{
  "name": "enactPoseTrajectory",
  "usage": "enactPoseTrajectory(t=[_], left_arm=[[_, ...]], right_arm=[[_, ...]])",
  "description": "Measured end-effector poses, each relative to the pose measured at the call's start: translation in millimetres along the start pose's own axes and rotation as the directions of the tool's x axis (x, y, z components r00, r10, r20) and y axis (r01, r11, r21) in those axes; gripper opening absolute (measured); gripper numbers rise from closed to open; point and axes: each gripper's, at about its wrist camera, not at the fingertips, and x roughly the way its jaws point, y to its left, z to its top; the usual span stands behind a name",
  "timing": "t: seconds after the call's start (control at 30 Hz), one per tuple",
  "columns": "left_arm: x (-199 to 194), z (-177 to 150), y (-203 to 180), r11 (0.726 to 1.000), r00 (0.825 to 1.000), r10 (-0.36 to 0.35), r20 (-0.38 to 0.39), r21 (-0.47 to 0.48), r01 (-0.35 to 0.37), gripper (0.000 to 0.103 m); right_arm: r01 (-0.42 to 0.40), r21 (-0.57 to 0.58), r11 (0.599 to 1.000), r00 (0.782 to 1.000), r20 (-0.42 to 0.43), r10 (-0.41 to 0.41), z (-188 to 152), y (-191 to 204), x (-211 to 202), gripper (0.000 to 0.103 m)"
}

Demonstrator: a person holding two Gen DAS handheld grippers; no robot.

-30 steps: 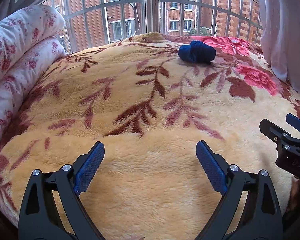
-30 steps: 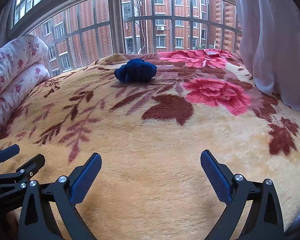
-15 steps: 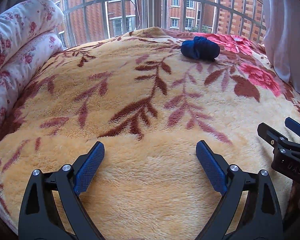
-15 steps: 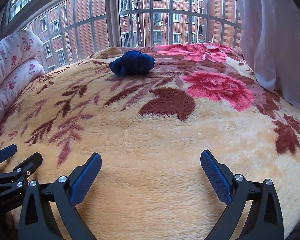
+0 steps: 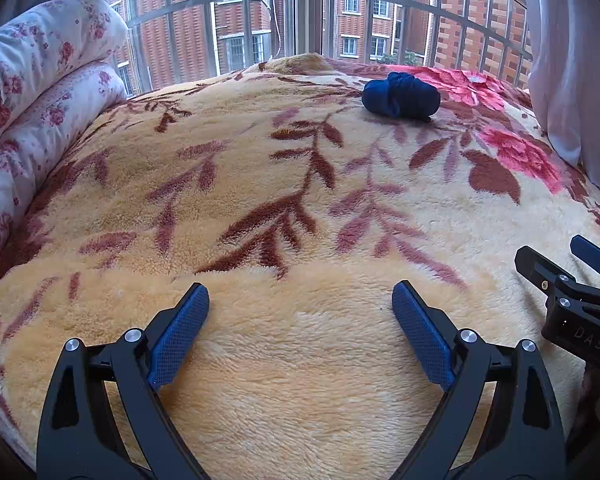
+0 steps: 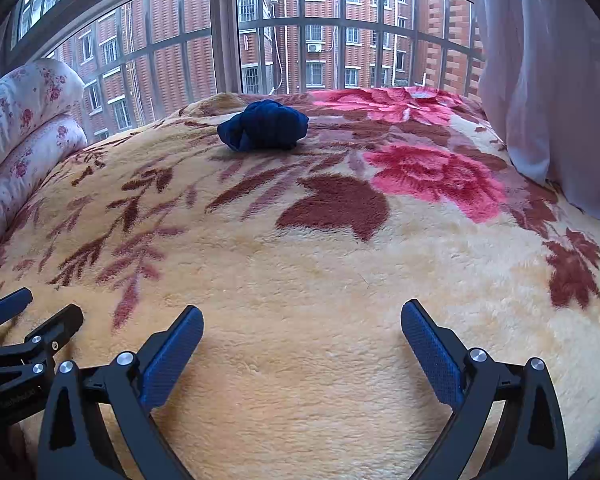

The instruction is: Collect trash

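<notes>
A crumpled dark blue bundle point(image 5: 400, 99) point(image 6: 265, 126) lies on the far part of a bed, near the window. A fluffy yellow blanket point(image 5: 292, 360) point(image 6: 300, 380) with red flowers and brown leaves covers the bed. My left gripper point(image 5: 300, 294) hovers open over the blanket's near part, nothing between its blue pads. My right gripper point(image 6: 302, 312) is open too, just as empty, well short of the bundle. In the left wrist view the right gripper point(image 5: 568, 264) shows at the right edge; in the right wrist view the left gripper point(image 6: 32, 312) shows at the lower left.
A rolled white quilt point(image 5: 40, 92) point(image 6: 24, 120) with small red flowers lines the bed's left side. A barred window point(image 5: 312, 8) point(image 6: 228, 32) stands behind the bed. A white curtain point(image 5: 572, 60) point(image 6: 540, 80) hangs at the right.
Both grippers have edged forward over the blanket toward the bundle and tilted down slightly. Both stayed open; the bundle has not moved.
</notes>
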Motion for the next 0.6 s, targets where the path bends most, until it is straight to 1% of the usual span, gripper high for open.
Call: enactPoseTrajectory(t=[0.2, 0.37, 0.43, 0.6], left_arm=[[-1.5, 0.9, 3.9, 1.000, 1.000, -0.020, 0.014, -0.017, 0.021, 0.090], [0.0, 1.1, 3.3, 1.000, 1.000, -0.006, 0.006, -0.013, 0.006, 0.090], [1.2, 1.1, 4.0, 1.000, 1.000, -0.011, -0.005, -0.015, 0.011, 0.090], [1.2, 0.5, 6.1, 1.000, 1.000, -0.013, -0.004, -0.025, 0.013, 0.090]], right_arm=[[-0.003, 0.008, 1.000, 1.000, -0.004, 0.003, -1.3, -1.0, 1.0, 0.098], [-0.006, 0.013, 1.000, 1.000, -0.008, 0.006, -1.4, -1.7, 1.6, 0.098], [-0.007, 0.013, 1.000, 1.000, -0.010, 0.007, -1.3, -1.7, 1.8, 0.098], [-0.008, 0.013, 1.000, 1.000, -0.011, 0.008, -1.1, -1.7, 2.0, 0.098]])
